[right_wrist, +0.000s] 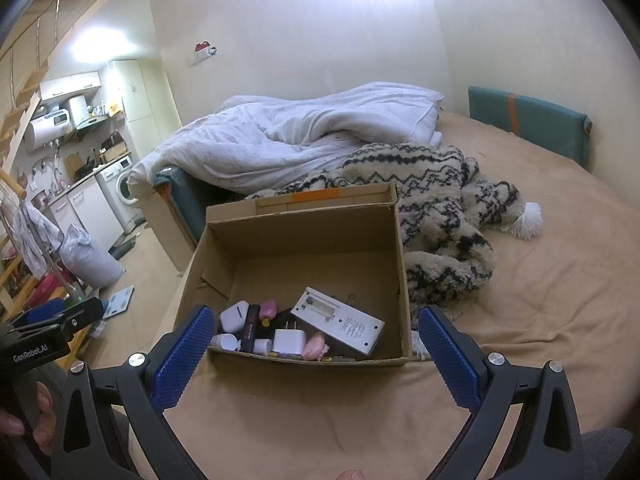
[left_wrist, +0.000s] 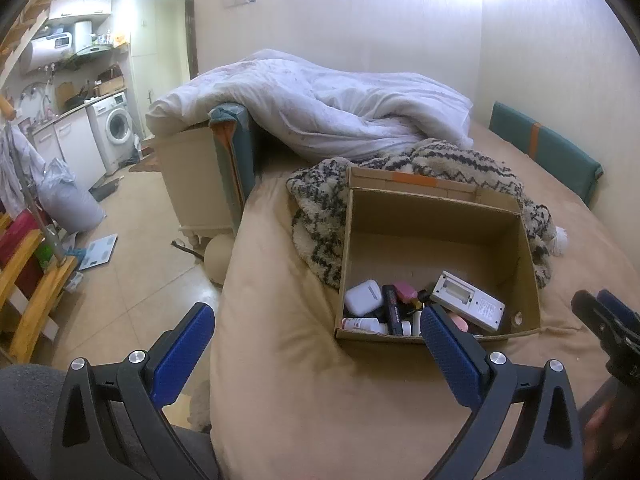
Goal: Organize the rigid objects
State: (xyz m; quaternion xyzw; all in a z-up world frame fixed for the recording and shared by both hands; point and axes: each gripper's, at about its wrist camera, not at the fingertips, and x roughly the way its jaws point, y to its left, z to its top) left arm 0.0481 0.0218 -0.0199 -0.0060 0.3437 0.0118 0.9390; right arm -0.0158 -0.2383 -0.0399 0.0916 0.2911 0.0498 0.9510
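An open cardboard box (right_wrist: 304,224) sits on the tan bed, also seen in the left wrist view (left_wrist: 436,216). Inside lie several small items: a white earbud case (right_wrist: 234,316), a white rectangular device (right_wrist: 340,322), a white plug adapter (right_wrist: 289,340), a pink item (right_wrist: 313,346) and a black and red stick (right_wrist: 250,326). My right gripper (right_wrist: 316,336) is open and empty, just in front of the box. My left gripper (left_wrist: 316,332) is open and empty, at the box's left front corner over the bed edge.
A patterned fleece blanket (right_wrist: 440,200) lies behind and right of the box, a white duvet (right_wrist: 300,140) beyond it. A teal cushion (right_wrist: 528,120) leans on the wall. The floor to the left holds a scale (left_wrist: 98,250), a bag (left_wrist: 68,200) and wooden railings.
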